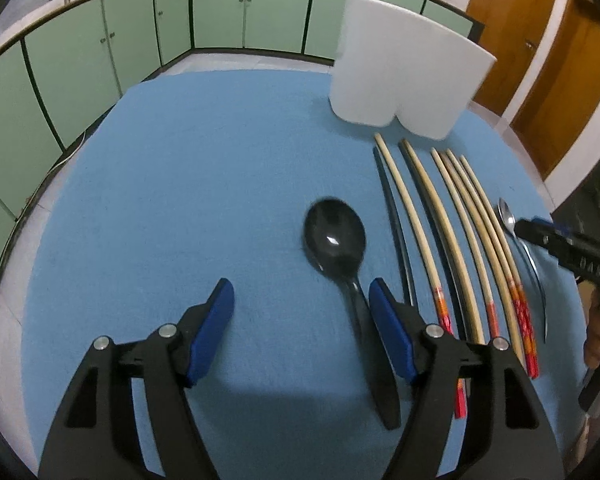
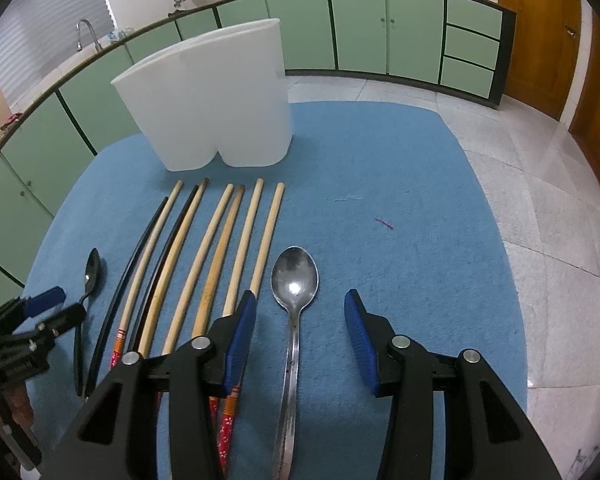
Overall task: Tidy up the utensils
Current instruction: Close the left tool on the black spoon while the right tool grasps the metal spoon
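A black spoon [image 1: 335, 236] lies on the blue mat [image 1: 172, 200], its handle running down just inside the right finger of my left gripper [image 1: 302, 296], which is open and not touching it. Several wooden and black chopsticks [image 1: 460, 240] lie side by side to its right. A metal spoon [image 2: 295, 280] lies beyond them, its handle passing between the fingers of my right gripper [image 2: 300, 304], which is open with neither pad on the handle. Behind the chopsticks [image 2: 220, 260] stands a white two-compartment holder [image 2: 212, 100]. The right wrist view shows the left gripper [image 2: 60, 308] beside the black spoon [image 2: 92, 276].
The mat [image 2: 400, 200] covers a small table with tiled floor [image 2: 520, 160] around it. Green cabinets [image 1: 220, 8] ring the room and wooden doors [image 1: 512, 32] stand at the right. A short purple thread [image 2: 384, 223] lies on the mat right of the metal spoon.
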Demonstrator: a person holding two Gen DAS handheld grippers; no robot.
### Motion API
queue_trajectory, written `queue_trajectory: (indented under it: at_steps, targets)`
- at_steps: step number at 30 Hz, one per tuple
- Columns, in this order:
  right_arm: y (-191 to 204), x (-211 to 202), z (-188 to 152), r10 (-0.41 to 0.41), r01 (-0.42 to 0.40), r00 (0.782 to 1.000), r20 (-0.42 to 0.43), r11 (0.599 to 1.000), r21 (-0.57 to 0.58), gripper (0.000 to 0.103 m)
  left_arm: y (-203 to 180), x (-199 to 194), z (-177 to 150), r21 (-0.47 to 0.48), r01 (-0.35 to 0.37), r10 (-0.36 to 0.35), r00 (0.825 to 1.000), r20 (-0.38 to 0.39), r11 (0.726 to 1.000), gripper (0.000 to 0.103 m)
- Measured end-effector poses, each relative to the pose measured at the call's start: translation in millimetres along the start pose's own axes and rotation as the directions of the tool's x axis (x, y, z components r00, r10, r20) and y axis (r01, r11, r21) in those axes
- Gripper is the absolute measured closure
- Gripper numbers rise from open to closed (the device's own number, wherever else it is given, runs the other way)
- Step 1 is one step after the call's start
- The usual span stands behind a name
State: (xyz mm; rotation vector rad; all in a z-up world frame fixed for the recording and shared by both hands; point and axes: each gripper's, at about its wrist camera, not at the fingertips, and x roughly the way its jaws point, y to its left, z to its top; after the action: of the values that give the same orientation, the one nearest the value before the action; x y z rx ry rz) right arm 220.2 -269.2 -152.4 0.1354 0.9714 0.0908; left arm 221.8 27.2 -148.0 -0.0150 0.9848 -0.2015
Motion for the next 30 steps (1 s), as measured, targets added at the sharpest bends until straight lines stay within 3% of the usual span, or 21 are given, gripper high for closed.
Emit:
queue_trajectory:
  at_steps: [5,8,16,18,21,30]
  targets:
    - [1,1,1,-0.003,0.003,1.0,-0.001,1.0,-0.003,0.057,-4,9,17,-0.019,-0.007,0.007,1.0,-0.002,1.0,0.022]
    - [0,2,1,-0.004,0.003,1.0,-0.004,1.0,-0.004,0.057,-5,20,28,-0.038,-0.028,0.028,0.999,-0.024,0.999,0.022]
    - [-4,4,3,-0.007,0.007,1.0,-0.008,1.0,-0.003,0.057,-13,25,29,-0.046,-0.015,0.013,0.999,-0.043,0.999,0.049]
    - [-2,3,4,0.0,-0.001,1.0,-0.009,1.0,-0.011,0.057,-17,24,28,-0.046,-0.007,0.005,0.999,-0.038,0.999,0.069]
    - [2,4,4,0.017,-0.018,1.0,-0.023,1.0,-0.022,0.057,-20,22,28,-0.045,0.03,-0.032,0.999,-0.033,0.999,0.07]
    - [2,15,16,-0.011,0.011,0.997,-0.073,1.0,0.0,0.062,-37,6,25,0.025,0.02,-0.022,0.996,0.082,0.999,0.07]
